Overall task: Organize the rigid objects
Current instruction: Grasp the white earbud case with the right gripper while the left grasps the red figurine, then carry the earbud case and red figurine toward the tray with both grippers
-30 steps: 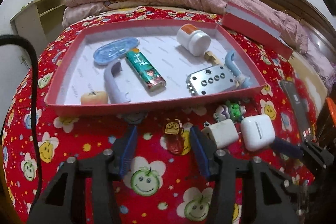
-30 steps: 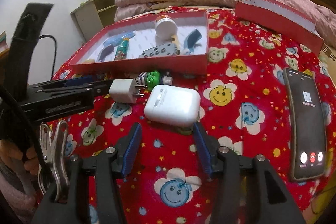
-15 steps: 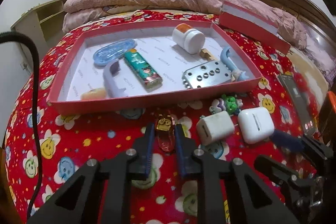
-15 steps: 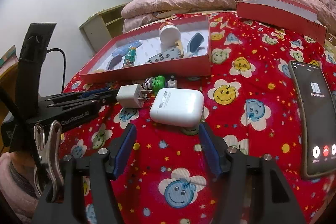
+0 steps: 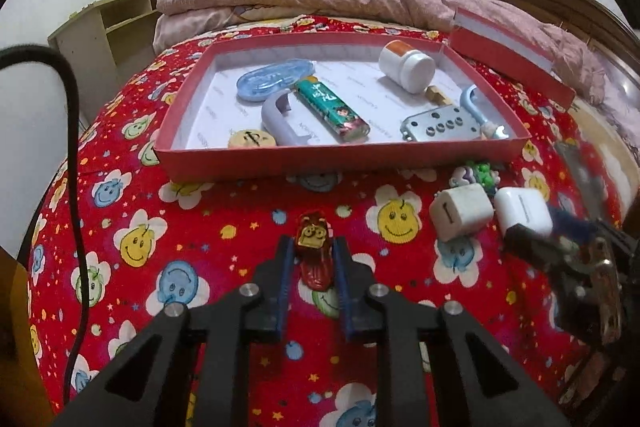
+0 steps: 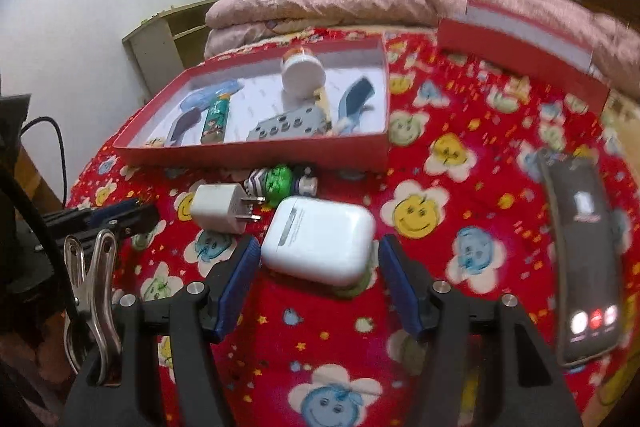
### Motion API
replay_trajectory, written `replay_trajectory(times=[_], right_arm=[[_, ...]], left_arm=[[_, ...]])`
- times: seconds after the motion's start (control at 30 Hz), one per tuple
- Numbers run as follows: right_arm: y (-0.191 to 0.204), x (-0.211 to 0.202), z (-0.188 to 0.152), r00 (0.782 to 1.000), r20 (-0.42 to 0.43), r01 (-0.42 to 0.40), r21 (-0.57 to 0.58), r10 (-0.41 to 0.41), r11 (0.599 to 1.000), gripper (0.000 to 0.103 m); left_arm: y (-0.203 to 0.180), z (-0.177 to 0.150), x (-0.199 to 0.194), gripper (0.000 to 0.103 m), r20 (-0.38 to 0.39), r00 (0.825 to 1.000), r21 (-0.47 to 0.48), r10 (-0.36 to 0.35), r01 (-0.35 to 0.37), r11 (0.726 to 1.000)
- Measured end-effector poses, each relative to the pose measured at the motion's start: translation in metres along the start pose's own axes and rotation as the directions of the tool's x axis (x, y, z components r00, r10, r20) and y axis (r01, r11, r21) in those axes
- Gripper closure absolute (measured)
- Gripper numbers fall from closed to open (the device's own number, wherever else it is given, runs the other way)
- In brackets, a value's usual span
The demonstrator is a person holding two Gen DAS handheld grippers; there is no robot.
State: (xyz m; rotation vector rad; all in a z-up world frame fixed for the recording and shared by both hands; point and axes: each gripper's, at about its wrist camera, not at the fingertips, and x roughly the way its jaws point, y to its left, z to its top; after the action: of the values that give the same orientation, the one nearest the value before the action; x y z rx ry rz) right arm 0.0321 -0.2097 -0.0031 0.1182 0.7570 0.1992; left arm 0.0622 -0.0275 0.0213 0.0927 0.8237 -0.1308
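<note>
The left gripper (image 5: pixel 311 250) is clamped on a small brown-and-red charm (image 5: pixel 314 254), its blue pads pressed against both sides of the charm just above the red smiley-print bedspread (image 5: pixel 160 227). Beyond it lies the red tray (image 5: pixel 340 158), holding a white pill bottle (image 5: pixel 407 66), a green lighter (image 5: pixel 333 107), a perforated metal plate (image 5: pixel 440 123) and other small pieces. To the right, near the tray's front wall, a white charger plug (image 5: pixel 460 211) sits just beside a white earbud case (image 6: pixel 318 241). The right gripper (image 6: pixel 314 259) stands with its jaws apart on either side of that case, not pressing it. A phone (image 6: pixel 580 259) lies well to the right.
</note>
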Motion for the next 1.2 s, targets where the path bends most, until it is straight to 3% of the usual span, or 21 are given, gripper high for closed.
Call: replay_trajectory(times=[0.13,0.27,0.37,0.4,0.8,1.2], right_arm=[[0.006,0.003,0.001,1.0,-0.002,0.005,-0.024,-0.005,1.0,0.029],[0.01,0.006,0.001,1.0,-0.008,0.016,-0.043,-0.016,0.999,0.027],[0.007,0.006,0.002,1.0,-0.002,0.016,-0.028,-0.016,0.999,0.034],[0.006,0.005,0.002,1.0,0.0,0.028,-0.022,-0.028,0.999,0.042],[0.0,0.003,0.0,1.0,0.01,0.011,0.007,-0.011,1.0,0.042],[0.007,-0.002,-0.007,0.999,0.004,0.048,-0.027,-0.048,0.998,0.042]], left_arm=[[-0.001,-0.002,-0.001,0.083,0.02,1.0,-0.003,0.002,-0.002,1.0],[-0.003,-0.004,-0.001,0.083,0.032,0.999,0.01,0.016,-0.016,1.0],[-0.002,-0.003,-0.001,0.083,0.023,1.0,0.004,0.01,-0.01,1.0],[-0.002,-0.003,-0.002,0.083,0.02,1.0,-0.001,0.005,-0.005,1.0],[0.001,-0.009,-0.011,0.083,0.003,1.0,-0.018,-0.012,0.012,1.0],[0.016,-0.012,-0.031,0.083,0.033,0.999,-0.069,-0.026,0.028,0.997]])
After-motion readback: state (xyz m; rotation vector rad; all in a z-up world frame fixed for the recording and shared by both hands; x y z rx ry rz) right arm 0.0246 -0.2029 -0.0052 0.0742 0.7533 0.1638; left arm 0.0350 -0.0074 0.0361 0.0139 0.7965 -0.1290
